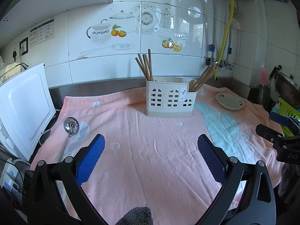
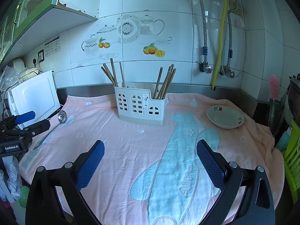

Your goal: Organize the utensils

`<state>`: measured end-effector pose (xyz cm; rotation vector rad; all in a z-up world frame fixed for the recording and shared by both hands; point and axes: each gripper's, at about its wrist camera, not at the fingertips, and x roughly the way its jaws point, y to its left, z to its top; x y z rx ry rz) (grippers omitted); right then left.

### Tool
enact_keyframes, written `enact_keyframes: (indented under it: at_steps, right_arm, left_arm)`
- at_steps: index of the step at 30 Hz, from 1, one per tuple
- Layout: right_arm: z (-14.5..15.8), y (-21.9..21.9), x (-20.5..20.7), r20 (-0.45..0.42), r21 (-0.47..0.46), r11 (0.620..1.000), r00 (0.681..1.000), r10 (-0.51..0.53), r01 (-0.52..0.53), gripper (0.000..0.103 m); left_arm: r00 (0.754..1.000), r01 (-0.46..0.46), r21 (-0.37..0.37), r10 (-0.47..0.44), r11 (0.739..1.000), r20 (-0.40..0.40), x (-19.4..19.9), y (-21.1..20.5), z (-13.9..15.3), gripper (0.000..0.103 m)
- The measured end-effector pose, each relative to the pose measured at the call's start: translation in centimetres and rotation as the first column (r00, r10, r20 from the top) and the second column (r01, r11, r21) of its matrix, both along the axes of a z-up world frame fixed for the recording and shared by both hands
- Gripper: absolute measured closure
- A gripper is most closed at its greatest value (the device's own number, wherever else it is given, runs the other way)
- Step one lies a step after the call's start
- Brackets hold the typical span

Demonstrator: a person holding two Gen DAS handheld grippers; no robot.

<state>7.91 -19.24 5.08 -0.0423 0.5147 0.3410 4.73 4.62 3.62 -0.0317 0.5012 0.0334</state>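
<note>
A white utensil holder stands on the pink towel at the back, with chopsticks upright in its left and right compartments. A metal slotted spoon lies flat on the towel's left side. A small white bowl sits at the right. My left gripper is open and empty, low over the towel, right of the spoon's handle. My right gripper is open and empty over the towel's blue pattern.
The pink towel covers the counter. A white appliance stands at the left edge. A green rack, a wok and a pink brush crowd the right. Pipes and valves run down the tiled wall.
</note>
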Motion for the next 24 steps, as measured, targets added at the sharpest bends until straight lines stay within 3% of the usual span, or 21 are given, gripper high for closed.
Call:
enact_keyframes:
  at_steps: [24]
  right_arm:
    - [-0.17, -0.46, 0.24, -0.009, 0.005, 1.000, 1.000, -0.004, 0.004, 0.007]
  left_arm:
    - [1.000, 0.004, 0.020, -0.003, 1.000, -0.027, 0.32, -0.70, -0.55, 0.005]
